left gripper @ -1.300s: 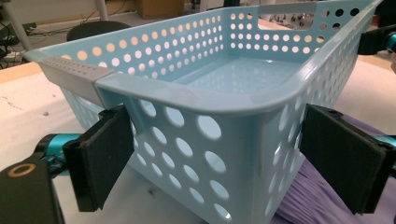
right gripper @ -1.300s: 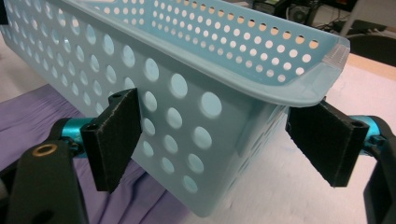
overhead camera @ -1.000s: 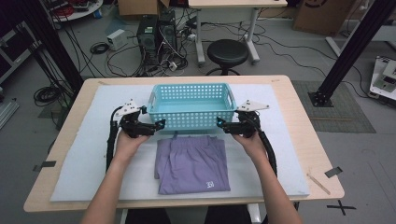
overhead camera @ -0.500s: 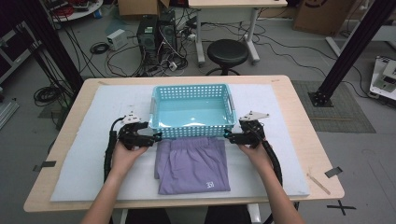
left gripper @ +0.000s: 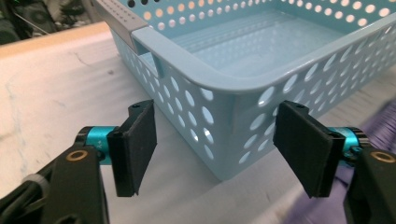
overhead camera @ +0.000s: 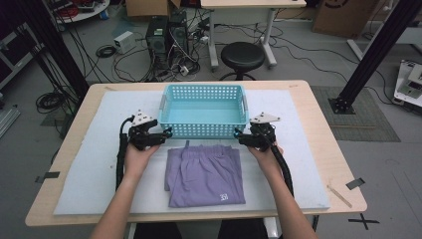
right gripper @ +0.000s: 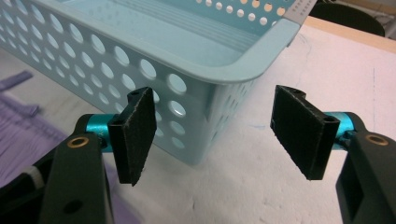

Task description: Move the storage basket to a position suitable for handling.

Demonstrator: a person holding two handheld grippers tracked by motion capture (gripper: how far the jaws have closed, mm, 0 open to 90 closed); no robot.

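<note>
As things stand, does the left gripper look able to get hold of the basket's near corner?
Probably yes. The left gripper has its jaws, which have just been closing, standing either side of the basket corner, with nothing between them and the wall. The folded purple shorts lie nearer the person, out of the way.

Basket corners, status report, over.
Left gripper and right gripper open, jaws just been closing, each straddling a near corner of the basket. Not gripped. Folded purple garment beside it.

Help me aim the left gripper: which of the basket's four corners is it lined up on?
The near corner on the person's left of the blue basket; the left gripper has its jaws straddling it, just been closing, pads not yet pressing.
</note>
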